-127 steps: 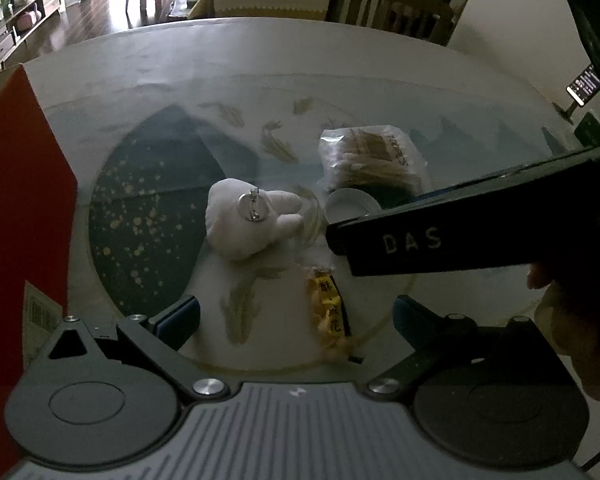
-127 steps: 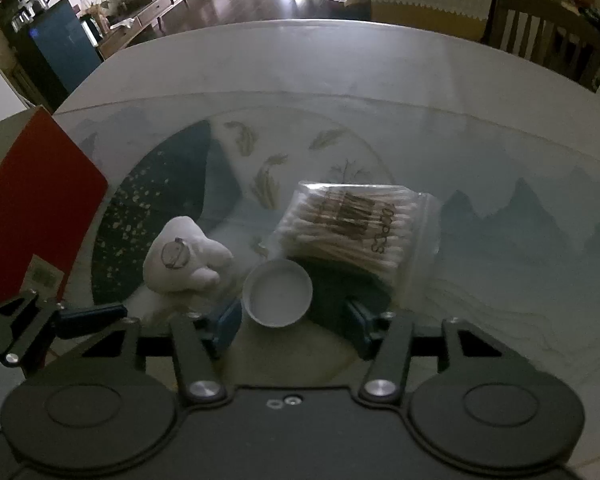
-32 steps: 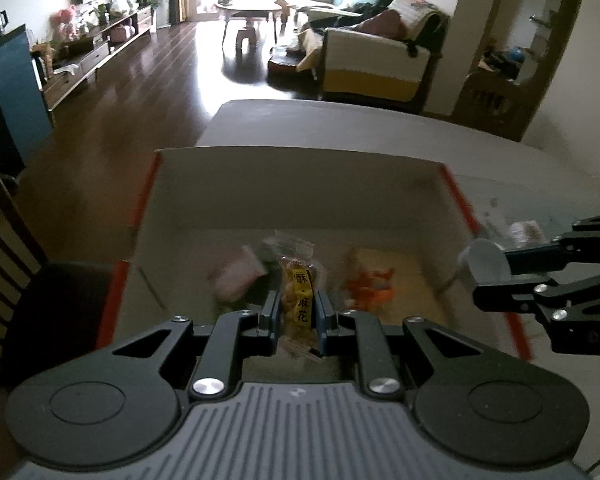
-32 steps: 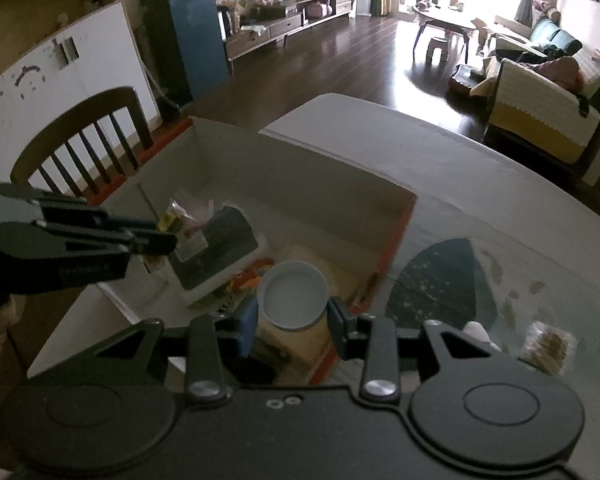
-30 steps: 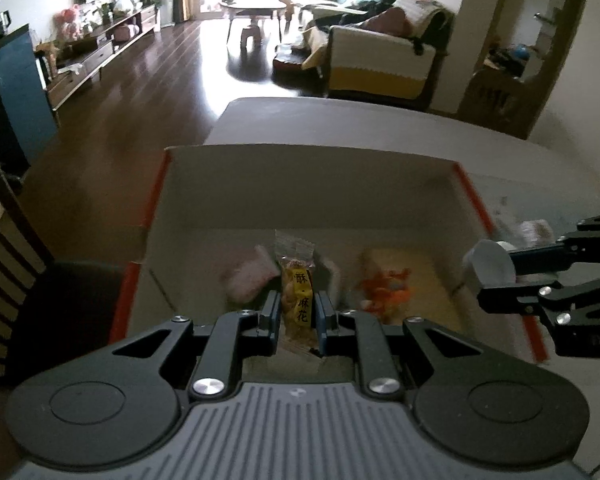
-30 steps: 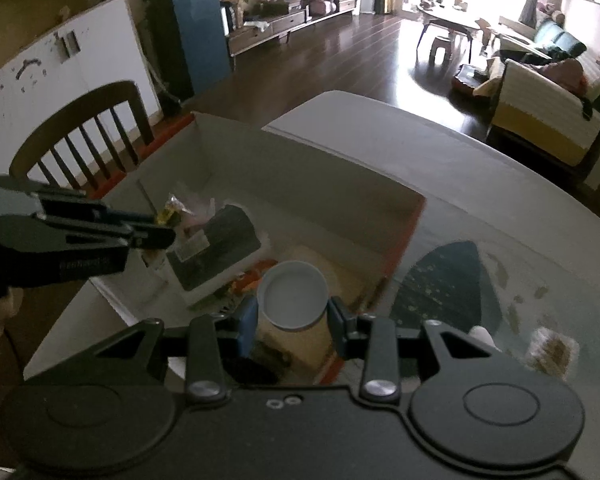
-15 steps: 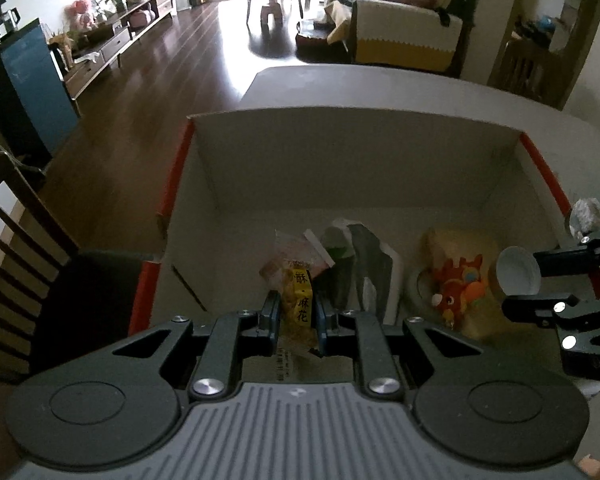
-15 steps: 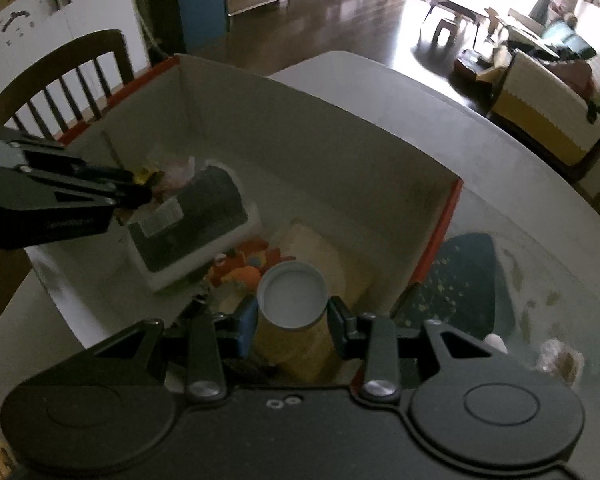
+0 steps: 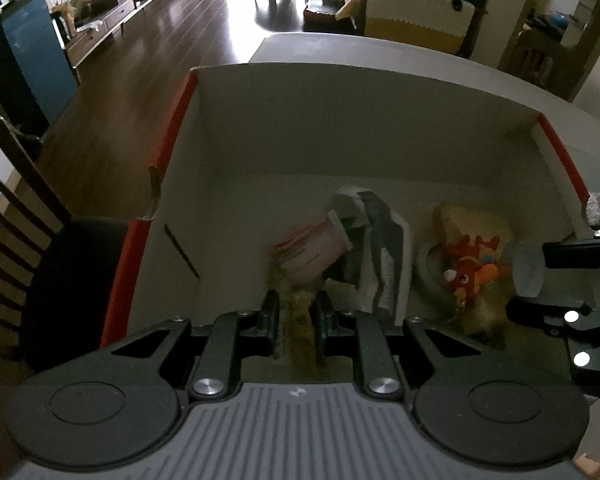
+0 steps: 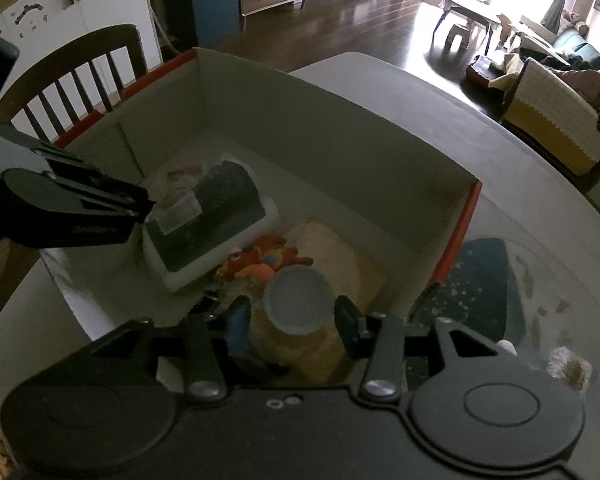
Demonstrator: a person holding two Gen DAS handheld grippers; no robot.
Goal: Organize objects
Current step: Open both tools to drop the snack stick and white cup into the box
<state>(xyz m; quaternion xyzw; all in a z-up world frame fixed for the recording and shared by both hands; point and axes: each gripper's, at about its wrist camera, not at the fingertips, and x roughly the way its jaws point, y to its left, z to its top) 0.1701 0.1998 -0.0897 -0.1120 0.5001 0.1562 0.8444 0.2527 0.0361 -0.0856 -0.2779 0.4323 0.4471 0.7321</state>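
Now, taken left to right across the open box (image 9: 380,128): the left hand-held gripper (image 9: 296,316) hangs over its near-left floor, fingers nearly together around a blurred yellowish snack packet (image 9: 298,320), which may already be slipping and could lodge against the pink pouch (image 9: 312,254) just ahead. Bare floor lies left of that pouch. Over the box's right end beside the red toy (image 10: 266,260), the right hand-held gripper (image 10: 296,320) has spread, so the white cup (image 10: 298,304) looks unclamped; it could roll or strike the red-edged right wall (image 10: 456,232).

Red-edged box (image 9: 560,152) with pale inside; orange-red plush toy (image 9: 470,266); white cap (image 10: 298,300).
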